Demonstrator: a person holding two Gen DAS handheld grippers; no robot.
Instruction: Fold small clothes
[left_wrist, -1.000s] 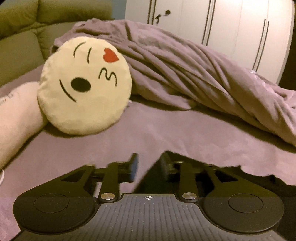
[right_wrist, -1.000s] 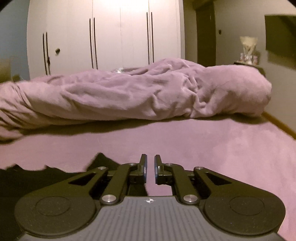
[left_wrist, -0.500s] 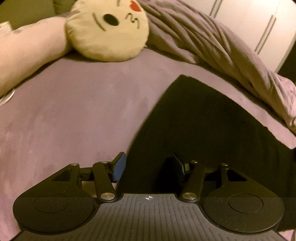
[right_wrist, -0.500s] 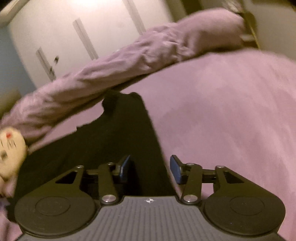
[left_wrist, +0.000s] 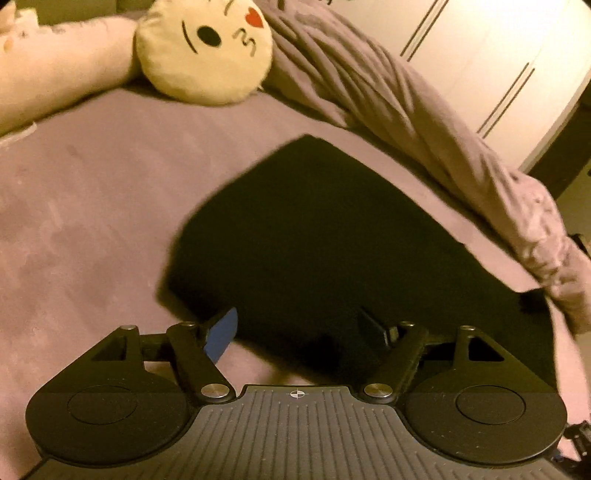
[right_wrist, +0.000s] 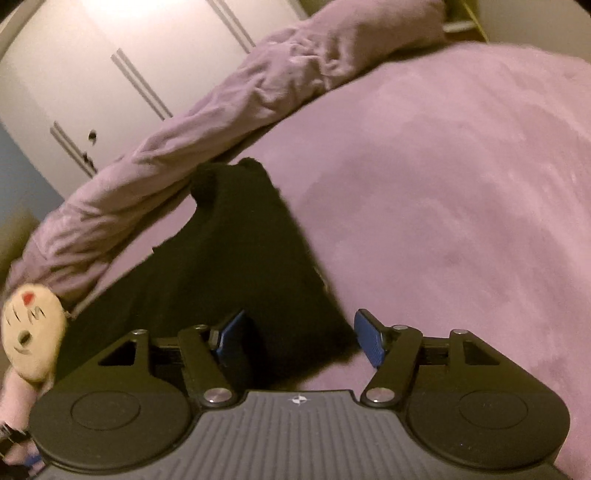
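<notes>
Black fabric, a small garment (left_wrist: 332, 236), lies flat on the mauve bed (left_wrist: 92, 206), well short of the kiss-face cushion (left_wrist: 203, 48) and just beside the rumpled duvet (left_wrist: 406, 99). The left claw (left_wrist: 299, 328) hangs spread over the garment's near edge; the right claw (right_wrist: 301, 339) is likewise spread above a near corner, gripping nothing. A pinch taken too deep could likely catch the bed cover too and drag it into the fold. Open bed lies on the garment's side away from the cushion; the duvet crowds its far edge.

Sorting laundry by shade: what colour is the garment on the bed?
Plain black garment, clearest in the left wrist view.
</notes>
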